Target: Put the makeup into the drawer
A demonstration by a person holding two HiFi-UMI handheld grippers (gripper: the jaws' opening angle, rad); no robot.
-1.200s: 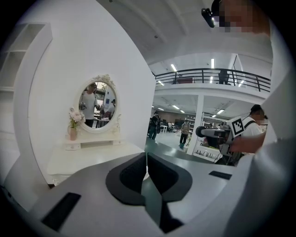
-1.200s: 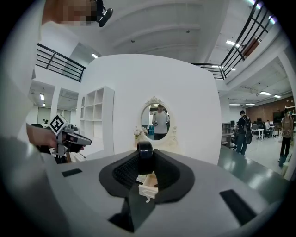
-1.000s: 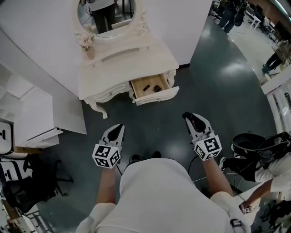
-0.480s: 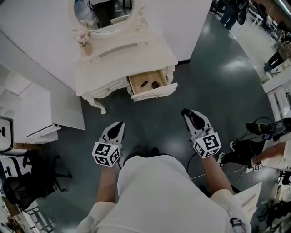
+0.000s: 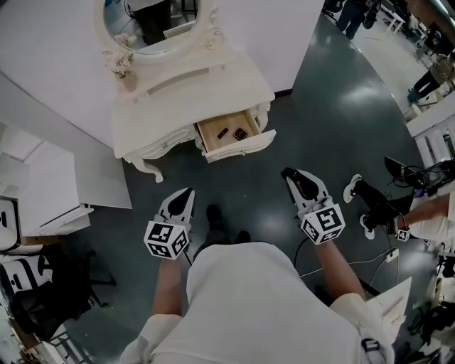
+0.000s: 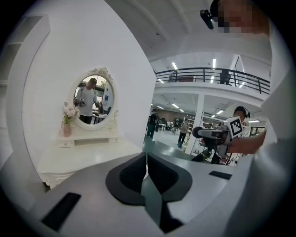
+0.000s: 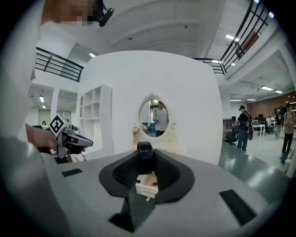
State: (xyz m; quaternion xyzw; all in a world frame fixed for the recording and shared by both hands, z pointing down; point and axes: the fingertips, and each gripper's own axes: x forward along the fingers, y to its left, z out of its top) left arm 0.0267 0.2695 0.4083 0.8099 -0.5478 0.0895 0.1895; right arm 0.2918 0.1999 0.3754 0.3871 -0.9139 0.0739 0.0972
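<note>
Well short of the white table (image 5: pixel 192 92), both grippers hang over the dark floor (image 5: pixel 334 106), and neither one touches the furniture. Right gripper (image 5: pixel 291 174) first: its jaws are partly closed and clamped on the makeup (image 7: pixel 144 150), a small black round piece pinched near the tips. It's held up off the floor, well apart from the table. Over to the left gripper (image 5: pixel 188 192): jaws pressed together, nothing between them, nose aimed toward the table's front. On the right side of the table's front, as the head view shows it, the drawer (image 5: pixel 242 148) stands pulled out with its wooden inside showing. Two small dark items (image 5: pixel 240 134) lie in it side by side. Up at the back of the table sits the oval mirror (image 5: pixel 146 21), and a vase of pale flowers (image 5: pixel 122 65) stands on the table top just beside the mirror's left edge. Looking along the right gripper's jaws, the open drawer shows just beneath the black makeup, far off at the table.
</note>
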